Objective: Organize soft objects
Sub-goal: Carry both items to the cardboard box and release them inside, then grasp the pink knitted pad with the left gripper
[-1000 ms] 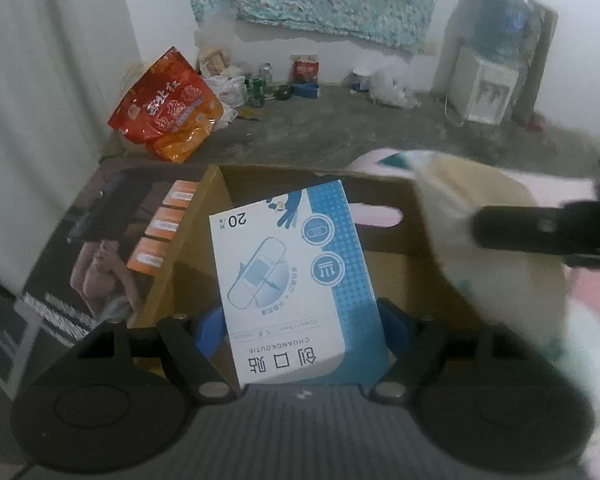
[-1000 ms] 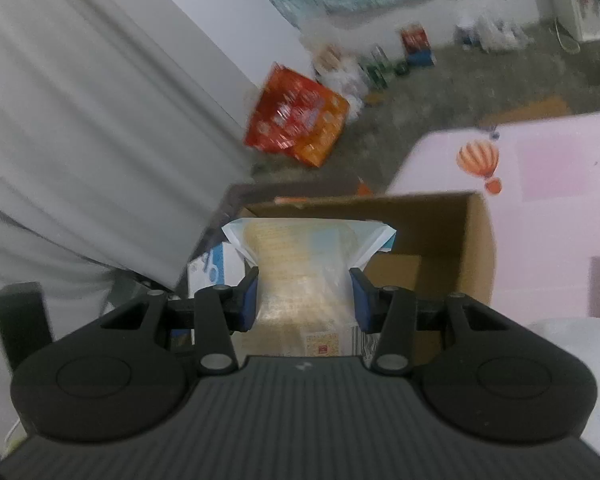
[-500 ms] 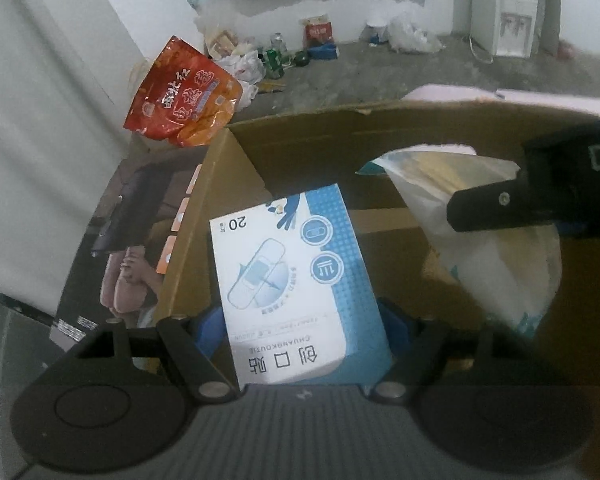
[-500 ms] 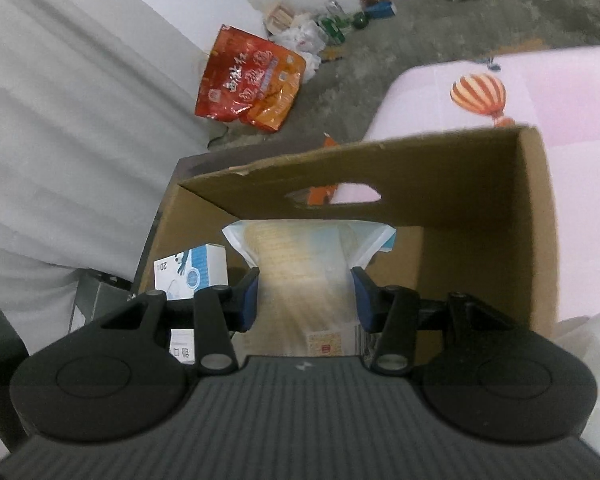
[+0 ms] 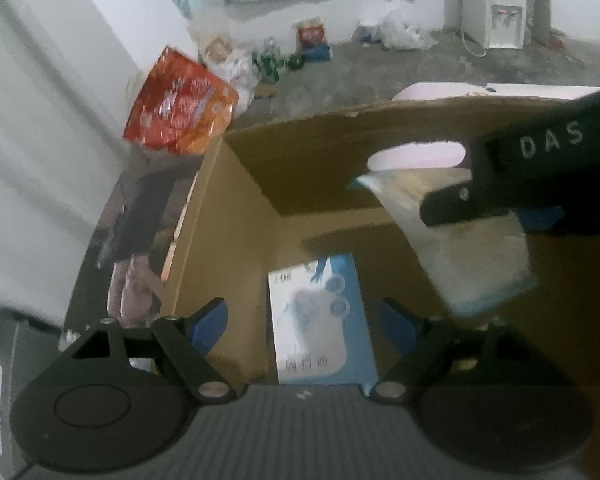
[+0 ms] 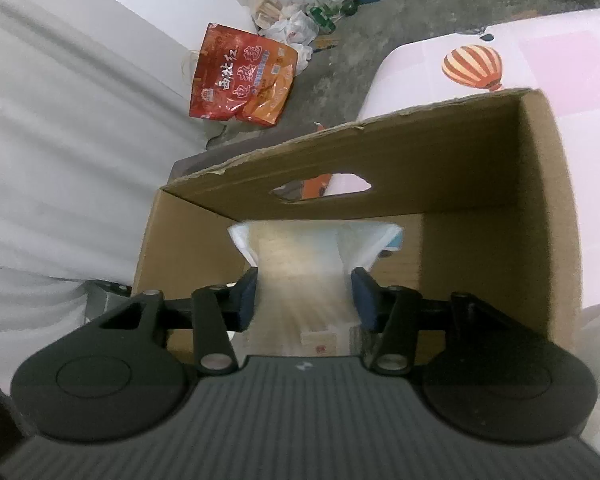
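Both grippers angled down into a cardboard box (image 6: 496, 184). Left gripper (image 5: 304, 322) spreading, clear of the blue-and-white plaster packet (image 5: 320, 320) lying on the box floor. Right gripper (image 6: 304, 296) opening around a clear plastic pouch (image 6: 304, 264), pads barely off it. Beyond: pink balloon-print tabletop (image 6: 560, 60), concrete floor, red snack bag (image 6: 240, 76).

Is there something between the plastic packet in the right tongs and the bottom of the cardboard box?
Nothing visible blocks it. The plastic packet hangs between the opening right tongs, already inside the cardboard box. The blue-and-white box lies on the floor to one side, below the left tongs.
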`<control>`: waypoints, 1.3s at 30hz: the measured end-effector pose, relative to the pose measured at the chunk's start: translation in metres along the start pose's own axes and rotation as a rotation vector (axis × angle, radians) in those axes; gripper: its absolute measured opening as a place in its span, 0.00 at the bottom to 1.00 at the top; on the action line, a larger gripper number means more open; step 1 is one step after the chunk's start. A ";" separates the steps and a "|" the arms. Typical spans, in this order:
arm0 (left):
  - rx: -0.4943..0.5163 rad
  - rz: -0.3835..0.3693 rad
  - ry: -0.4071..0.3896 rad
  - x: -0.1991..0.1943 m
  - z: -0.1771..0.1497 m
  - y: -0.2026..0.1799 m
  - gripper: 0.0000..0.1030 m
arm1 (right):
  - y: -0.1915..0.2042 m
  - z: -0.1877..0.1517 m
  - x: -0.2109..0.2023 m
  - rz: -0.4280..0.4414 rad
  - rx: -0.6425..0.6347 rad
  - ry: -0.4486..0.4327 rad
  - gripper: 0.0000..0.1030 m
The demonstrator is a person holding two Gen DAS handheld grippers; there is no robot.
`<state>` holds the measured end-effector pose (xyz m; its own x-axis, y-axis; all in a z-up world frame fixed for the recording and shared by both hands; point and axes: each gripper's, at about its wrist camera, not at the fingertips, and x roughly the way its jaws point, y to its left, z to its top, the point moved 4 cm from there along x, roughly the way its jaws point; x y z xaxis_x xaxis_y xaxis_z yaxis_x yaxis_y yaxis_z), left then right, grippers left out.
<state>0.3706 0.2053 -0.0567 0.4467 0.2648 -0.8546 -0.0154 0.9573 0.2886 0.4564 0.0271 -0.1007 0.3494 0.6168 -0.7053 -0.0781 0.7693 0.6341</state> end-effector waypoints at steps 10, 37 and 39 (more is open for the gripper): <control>-0.109 -0.113 0.109 -0.015 -0.020 0.016 0.80 | 0.009 -0.006 -0.010 0.109 0.014 0.010 0.68; -0.343 -0.300 0.231 0.053 -0.021 -0.007 0.65 | -0.148 -0.126 -0.291 0.256 0.037 -0.348 0.68; -0.349 -0.293 0.223 0.054 -0.017 -0.009 0.66 | -0.159 -0.133 -0.290 0.252 0.057 -0.343 0.68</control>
<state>0.3795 0.2129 -0.1129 0.2761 -0.0393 -0.9603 -0.2333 0.9665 -0.1067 0.2431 -0.2524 -0.0389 0.6172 0.6858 -0.3857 -0.1527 0.5853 0.7963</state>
